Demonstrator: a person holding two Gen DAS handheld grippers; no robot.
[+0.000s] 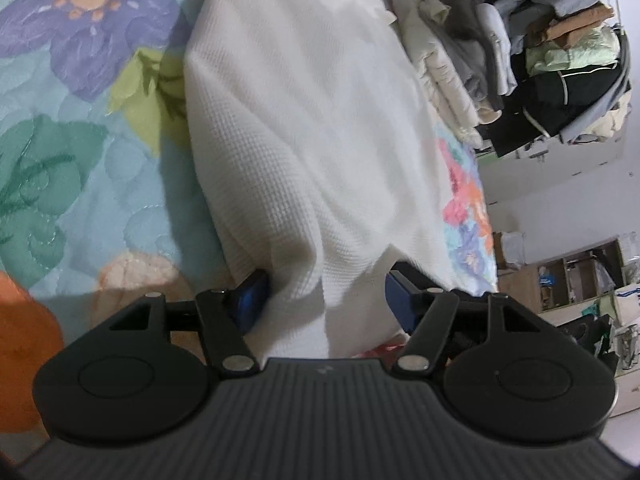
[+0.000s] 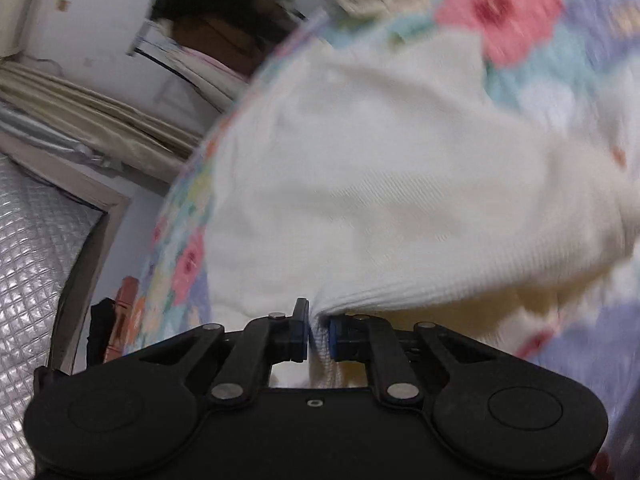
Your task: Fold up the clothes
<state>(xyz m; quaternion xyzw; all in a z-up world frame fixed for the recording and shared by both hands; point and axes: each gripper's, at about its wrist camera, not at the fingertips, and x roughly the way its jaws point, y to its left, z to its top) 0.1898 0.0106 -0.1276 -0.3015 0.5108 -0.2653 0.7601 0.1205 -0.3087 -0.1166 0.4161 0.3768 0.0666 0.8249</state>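
Note:
A white waffle-knit garment [image 1: 304, 120] lies on a floral quilt [image 1: 60, 140]. In the left wrist view its near edge drapes between the blue pads of my left gripper [image 1: 326, 300]; the jaws stand wide apart with cloth bunched loosely between them. In the right wrist view my right gripper [image 2: 319, 336] is shut on a pinched fold of the same white garment [image 2: 400, 184], which is lifted and stretches away over the quilt [image 2: 520, 12]. The right view is blurred by motion.
A pile of folded and loose clothes [image 1: 520, 52] sits at the far right of the bed. Shelves and clutter [image 1: 580, 288] stand beyond the bed's edge. A curtain and padded silver sheet [image 2: 40, 280] are at the left of the right wrist view.

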